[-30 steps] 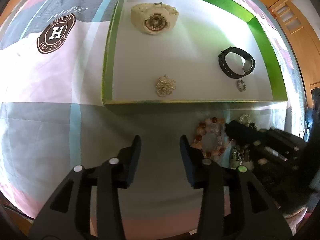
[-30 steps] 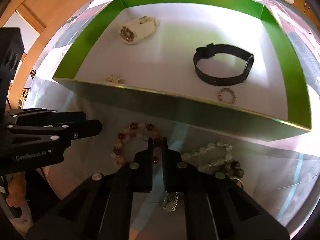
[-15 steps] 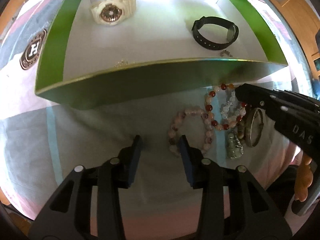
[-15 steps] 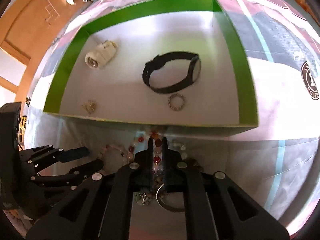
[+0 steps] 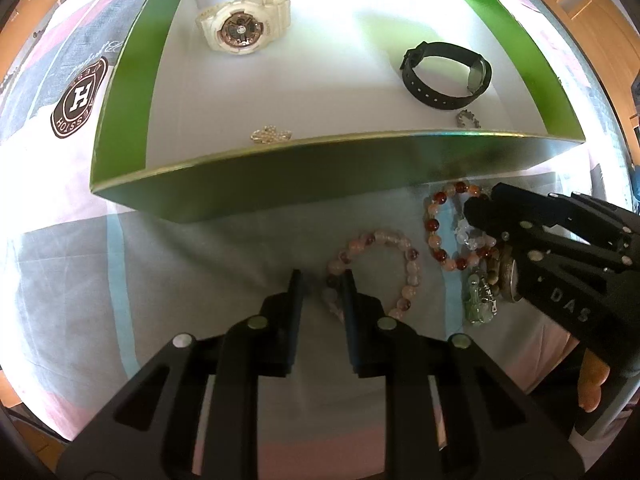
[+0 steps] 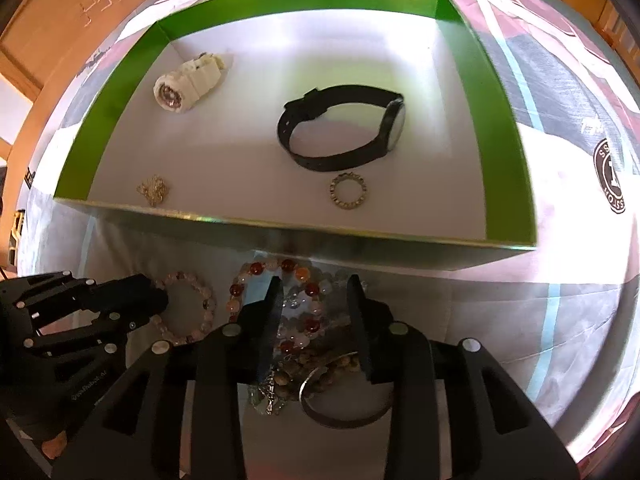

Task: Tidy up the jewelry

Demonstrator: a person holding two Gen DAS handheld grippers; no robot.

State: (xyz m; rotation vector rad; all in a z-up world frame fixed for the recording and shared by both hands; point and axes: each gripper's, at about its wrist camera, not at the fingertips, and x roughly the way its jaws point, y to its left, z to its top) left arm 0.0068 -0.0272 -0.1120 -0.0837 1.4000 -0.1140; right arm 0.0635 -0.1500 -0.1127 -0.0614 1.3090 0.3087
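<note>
Left claw [image 5: 322, 282] spread around the pale pink bead bracelet [image 5: 376, 272], perhaps touching it. Right claw [image 6: 316, 294] spread over the red-orange bracelet [image 6: 280, 304].

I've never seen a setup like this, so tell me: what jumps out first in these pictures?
A big green box with a white floor fills the view, holding a cream watch at its far left and a black watch nearer the middle. In front of it, on the cloth, lies a tangle of bead bracelets. Both black claws, left claw and right claw, stand open over those beads.
</note>
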